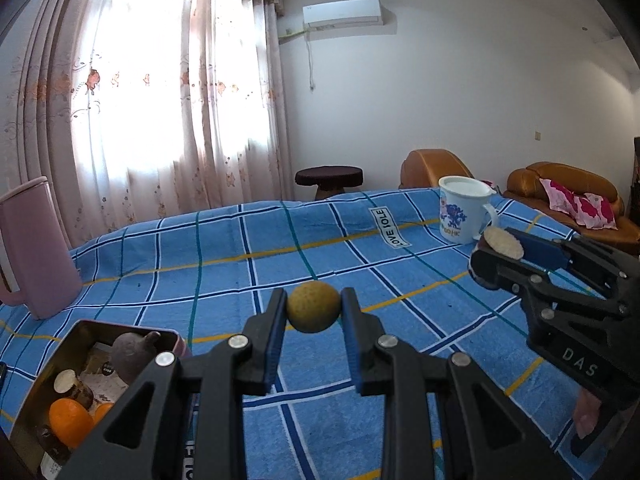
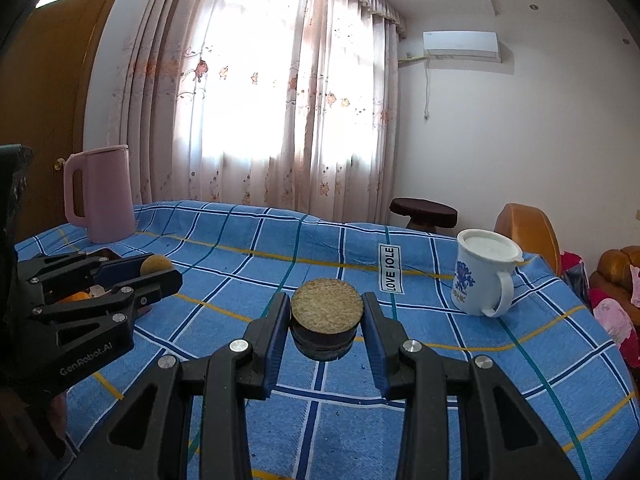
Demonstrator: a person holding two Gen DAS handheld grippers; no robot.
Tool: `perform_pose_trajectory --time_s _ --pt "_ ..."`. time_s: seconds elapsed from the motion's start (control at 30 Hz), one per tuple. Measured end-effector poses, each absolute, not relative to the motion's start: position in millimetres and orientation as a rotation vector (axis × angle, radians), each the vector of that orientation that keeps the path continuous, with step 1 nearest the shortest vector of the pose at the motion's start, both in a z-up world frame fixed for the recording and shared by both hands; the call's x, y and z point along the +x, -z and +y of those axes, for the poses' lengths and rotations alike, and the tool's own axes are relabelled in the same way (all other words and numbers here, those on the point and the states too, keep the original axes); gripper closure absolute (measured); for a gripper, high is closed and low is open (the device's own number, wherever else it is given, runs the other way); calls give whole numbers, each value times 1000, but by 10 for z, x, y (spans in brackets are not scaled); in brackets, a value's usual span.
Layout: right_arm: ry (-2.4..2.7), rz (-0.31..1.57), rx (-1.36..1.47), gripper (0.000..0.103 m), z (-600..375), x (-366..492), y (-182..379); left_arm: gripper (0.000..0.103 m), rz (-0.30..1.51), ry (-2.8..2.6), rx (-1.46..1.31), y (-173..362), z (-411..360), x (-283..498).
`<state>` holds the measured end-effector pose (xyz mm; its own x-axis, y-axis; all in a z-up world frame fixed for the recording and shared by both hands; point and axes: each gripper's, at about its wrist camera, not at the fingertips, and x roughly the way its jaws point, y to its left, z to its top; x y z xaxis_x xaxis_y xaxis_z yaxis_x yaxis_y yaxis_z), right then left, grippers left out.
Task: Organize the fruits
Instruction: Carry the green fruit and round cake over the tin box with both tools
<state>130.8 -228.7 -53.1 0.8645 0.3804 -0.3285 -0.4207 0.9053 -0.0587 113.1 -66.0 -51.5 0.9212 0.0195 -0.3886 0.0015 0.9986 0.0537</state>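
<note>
**Q:** What does the left gripper (image 1: 314, 306) carry?

**A:** Its jaws are clamped on a small round yellow-brown fruit (image 1: 314, 306), held above the blue checked cloth (image 1: 224, 276) that covers the desk. In the right wrist view the same gripper appears at the left edge with the fruit at its tip.

**Q:** And the right gripper (image 2: 326, 312)?

**A:** Its jaws grip a short dark cylindrical piece (image 2: 326, 318) with a pale, grainy cut face turned upward. It too is held clear of the cloth. In the left wrist view the pale face shows at the tip of that gripper, near the white mug (image 1: 464, 210).

**Q:** Where are the other fruits?

**A:** In an open metal tin (image 1: 86, 326) at the lower left of the left wrist view, just beside the left gripper. It holds an orange fruit (image 1: 70, 420), a dark purple fruit (image 1: 130, 354) with a stem end, and another dark piece with a pale cut face (image 1: 66, 382).

**Q:** What else stands on the cloth?

**A:** A pink jug (image 2: 102, 194) at the far left and the white mug with a blue print and a lid at the right, well apart. A label reading "LOVE IOLE" (image 1: 390, 227) lies between them.
</note>
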Motion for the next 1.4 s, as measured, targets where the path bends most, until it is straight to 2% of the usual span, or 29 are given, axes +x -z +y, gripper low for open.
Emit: perform_pose_trajectory --time_s 0.93,1.13,1.23,1.3,1.33,1.4 --pt "-540 260 -162 67 -1679 992 276 74 372 -51 -43 343 -111 737" --pt "-640 385 -180 67 -1596 1008 430 74 363 -80 -80 304 78 672" --pt "-697 487 -197 64 -1440 1085 576 74 360 -95 -95 284 190 635" --pt "-713 532 -209 59 -1347 1133 637 74 360 -99 -100 279 235 629" --pt "-721 562 -225 54 -1289 1173 675 74 360 -105 -99 281 258 624" --pt "-748 597 -252 52 -1161 1235 733 74 364 -106 -113 293 317 617"
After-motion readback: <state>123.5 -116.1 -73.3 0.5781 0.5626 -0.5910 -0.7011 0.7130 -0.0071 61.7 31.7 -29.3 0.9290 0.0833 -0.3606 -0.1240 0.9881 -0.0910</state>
